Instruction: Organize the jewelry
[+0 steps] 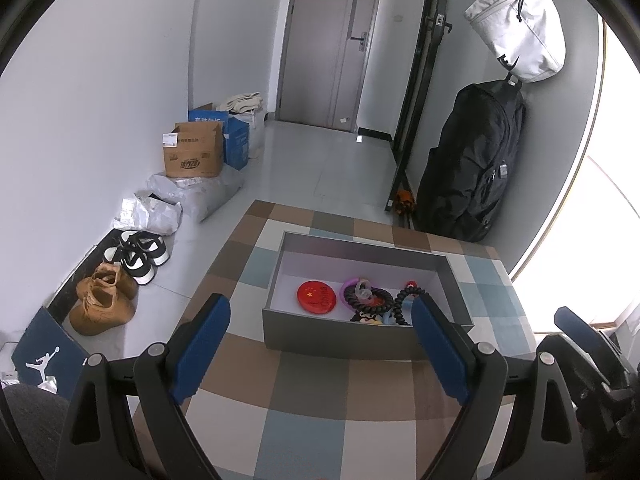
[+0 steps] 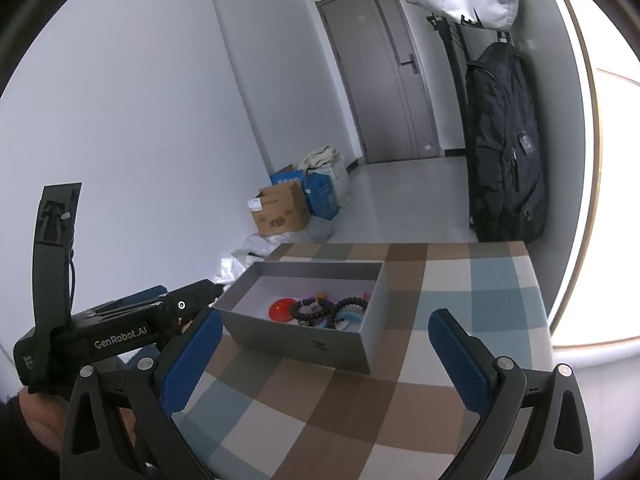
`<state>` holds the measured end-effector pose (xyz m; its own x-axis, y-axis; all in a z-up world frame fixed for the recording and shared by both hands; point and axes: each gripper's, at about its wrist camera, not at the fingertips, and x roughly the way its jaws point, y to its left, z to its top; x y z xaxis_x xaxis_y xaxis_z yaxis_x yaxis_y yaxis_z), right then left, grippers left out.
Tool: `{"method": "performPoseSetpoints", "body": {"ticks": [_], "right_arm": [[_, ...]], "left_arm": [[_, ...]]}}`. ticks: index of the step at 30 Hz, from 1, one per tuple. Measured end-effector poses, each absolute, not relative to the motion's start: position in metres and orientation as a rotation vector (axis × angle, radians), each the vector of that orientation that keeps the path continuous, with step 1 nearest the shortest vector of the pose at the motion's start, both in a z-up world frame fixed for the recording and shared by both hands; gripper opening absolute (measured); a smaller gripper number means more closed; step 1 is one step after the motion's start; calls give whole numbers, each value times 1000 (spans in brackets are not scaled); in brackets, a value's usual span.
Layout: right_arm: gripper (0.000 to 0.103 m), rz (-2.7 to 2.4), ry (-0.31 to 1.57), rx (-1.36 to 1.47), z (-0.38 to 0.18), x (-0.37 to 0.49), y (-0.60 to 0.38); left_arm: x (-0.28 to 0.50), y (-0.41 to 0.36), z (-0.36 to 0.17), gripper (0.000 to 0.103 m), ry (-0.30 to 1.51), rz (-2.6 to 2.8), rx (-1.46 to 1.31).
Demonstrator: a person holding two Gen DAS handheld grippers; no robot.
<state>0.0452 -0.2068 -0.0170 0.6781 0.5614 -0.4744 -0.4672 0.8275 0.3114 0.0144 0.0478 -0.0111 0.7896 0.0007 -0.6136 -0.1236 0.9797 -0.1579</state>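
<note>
Jewelry point(image 1: 374, 300) tangled, perhaps partly hidden.

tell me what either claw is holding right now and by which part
Nothing is held. The left claw and the right claw are both open and empty, above the checkered tablecloth. The jewelry lies in the grey box.

Your table wears a checked cloth point(image 1: 304, 368) in brown, tan, pale blue, white and grey, and on it sits a grey box point(image 1: 340, 336) with a white inside. In the box you have a red disc point(image 1: 315, 296) with yellow stars, black beaded bracelets point(image 1: 370, 300) and a purple ring point(image 1: 349, 283). Your gripper fingers point(image 1: 202, 344) carry blue pads on black frames.
</note>
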Motion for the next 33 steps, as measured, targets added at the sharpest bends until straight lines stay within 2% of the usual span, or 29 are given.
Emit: {"method": "performPoseSetpoints", "body": {"ticks": [33], "right_arm": [[103,585,603,138,-19,44,-200]], "left_arm": [[17,52,-14,89,685,54,-234]]}}
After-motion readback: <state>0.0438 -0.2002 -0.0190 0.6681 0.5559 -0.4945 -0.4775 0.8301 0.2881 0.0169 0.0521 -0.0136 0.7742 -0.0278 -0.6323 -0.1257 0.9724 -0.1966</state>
